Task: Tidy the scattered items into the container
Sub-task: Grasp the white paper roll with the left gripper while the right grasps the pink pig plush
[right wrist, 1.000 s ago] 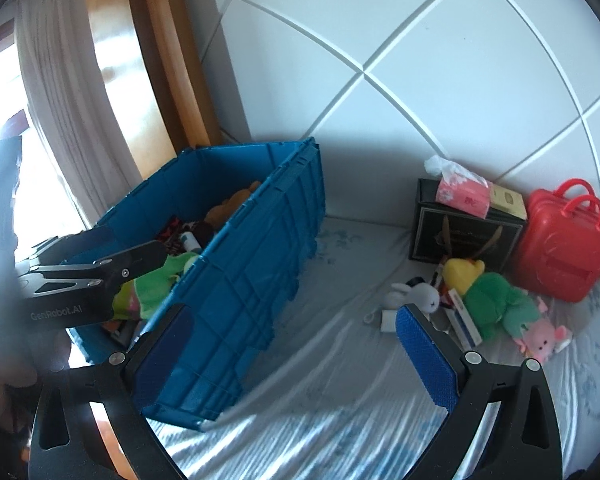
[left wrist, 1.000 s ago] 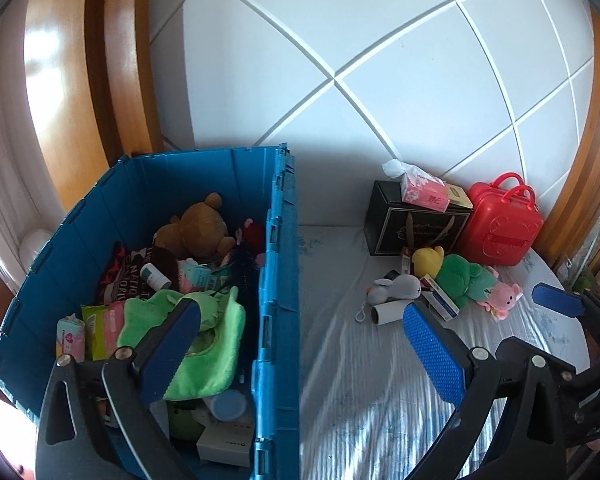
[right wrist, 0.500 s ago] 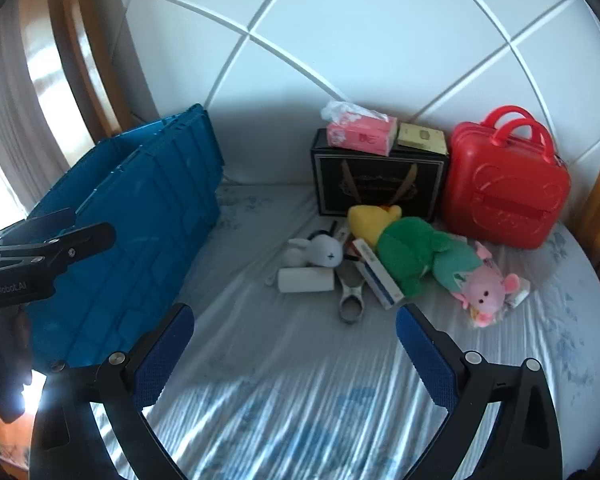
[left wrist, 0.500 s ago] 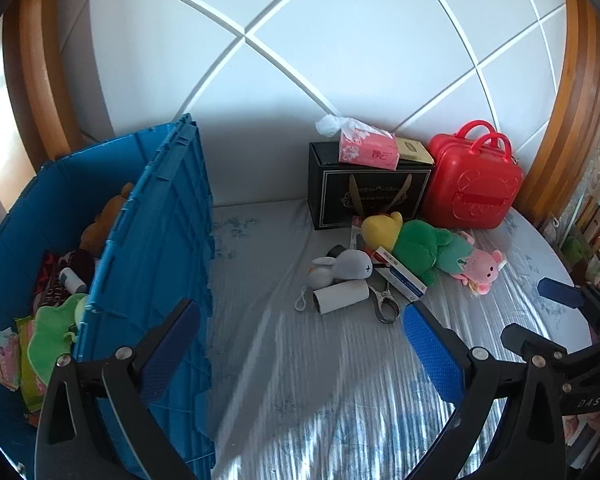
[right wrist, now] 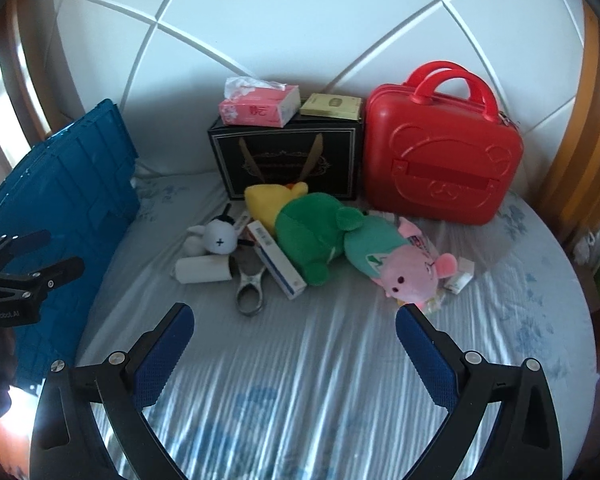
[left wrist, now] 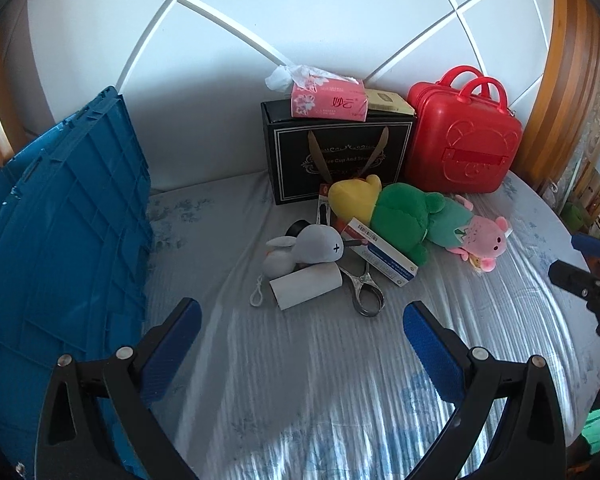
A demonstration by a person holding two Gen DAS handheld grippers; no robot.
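From the left wrist we see a grey bedsheet [left wrist: 300, 380]; our left gripper [left wrist: 300, 320] spread wide, the blue crate [left wrist: 60, 240] at left, white roll [left wrist: 306, 285] ahead. From the right wrist, our right gripper [right wrist: 294, 322] gapes empty before scissors [right wrist: 251, 289] and pink plush [right wrist: 410, 276].

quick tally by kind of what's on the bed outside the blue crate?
Plush toys: 3 (yellow-green plush, pink plush, white rabbit)
Boxes: 4 (black gift box, tissue box, olive box, blue-white carton)
Cases: 1 (red case)
Rolls: 1 (white roll)
Metal tools: 1 (scissors-like tool)
Total: 10
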